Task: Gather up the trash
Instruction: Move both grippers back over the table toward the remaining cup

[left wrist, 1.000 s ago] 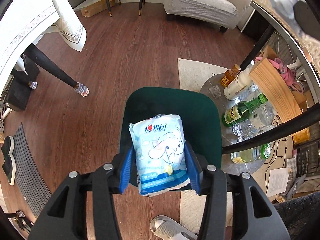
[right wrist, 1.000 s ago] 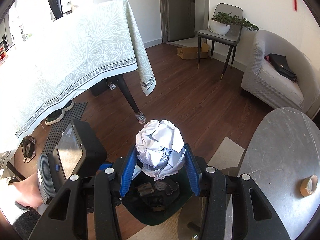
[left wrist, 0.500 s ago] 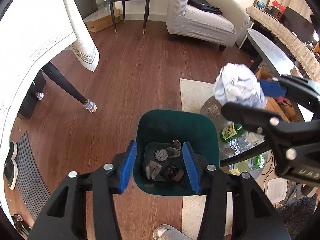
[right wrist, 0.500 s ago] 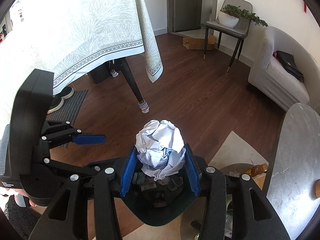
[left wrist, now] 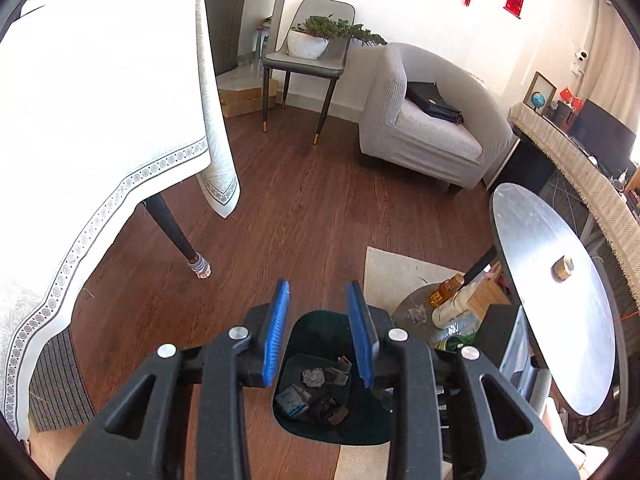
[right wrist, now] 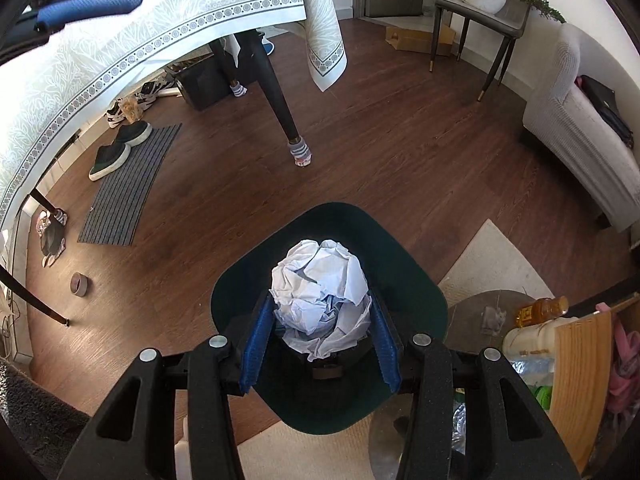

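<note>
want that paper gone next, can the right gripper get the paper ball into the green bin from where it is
Probably yes. The right gripper holds the crumpled paper ball directly above the open mouth of the green bin; nothing shows between them, and the left gripper is empty and off to the side.

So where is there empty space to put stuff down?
The round grey table is bare except one small brown thing. The wood floor between the tablecloth and armchair is open. The low shelf with bottles is crowded.
</note>
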A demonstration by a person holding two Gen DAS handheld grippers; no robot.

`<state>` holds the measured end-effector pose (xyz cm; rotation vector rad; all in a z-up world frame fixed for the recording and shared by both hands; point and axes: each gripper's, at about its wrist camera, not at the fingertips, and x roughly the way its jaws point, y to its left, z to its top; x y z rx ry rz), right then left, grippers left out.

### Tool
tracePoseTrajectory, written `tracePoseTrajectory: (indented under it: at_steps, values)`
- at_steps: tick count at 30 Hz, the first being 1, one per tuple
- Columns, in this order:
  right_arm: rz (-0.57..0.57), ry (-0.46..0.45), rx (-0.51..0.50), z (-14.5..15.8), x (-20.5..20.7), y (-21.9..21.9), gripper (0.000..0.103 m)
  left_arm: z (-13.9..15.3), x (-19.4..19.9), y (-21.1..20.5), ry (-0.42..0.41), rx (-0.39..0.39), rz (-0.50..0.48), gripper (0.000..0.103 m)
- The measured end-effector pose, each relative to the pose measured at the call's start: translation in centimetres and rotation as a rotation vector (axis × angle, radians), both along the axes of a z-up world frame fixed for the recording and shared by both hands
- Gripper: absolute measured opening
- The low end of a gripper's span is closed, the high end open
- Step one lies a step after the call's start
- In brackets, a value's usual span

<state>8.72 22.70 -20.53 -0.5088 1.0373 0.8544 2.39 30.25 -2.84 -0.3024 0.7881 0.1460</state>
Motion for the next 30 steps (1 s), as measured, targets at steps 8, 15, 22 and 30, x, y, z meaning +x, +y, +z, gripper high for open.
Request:
tracePoseTrajectory:
  at_steps: [8, 15, 22, 30]
  values:
    - [0.045, 0.007, 0.010, 0.2, -1.4, -1.0, 0.068, 3.0, 0.3, -1.1, -0.067, 0.007, 0.021, 0.032]
    - [0.099, 0.000, 0.153, 5.8, -3.5, -2.7, 0.068, 5.3, 0.5, -2.7, -0.116, 0.028, 0.023, 0.032]
    - [0.120, -0.070, 0.225, 11.1, -4.8, -5.9, 0.064, 7.2, 1.1, -4.9, -0.164, 0.052, 0.011, 0.036]
    - [0.025, -0.168, 0.224, 14.7, -2.9, -12.8, 0.053, 6.9, 3.4, -9.7, -0.153, 0.020, -0.057, 0.040]
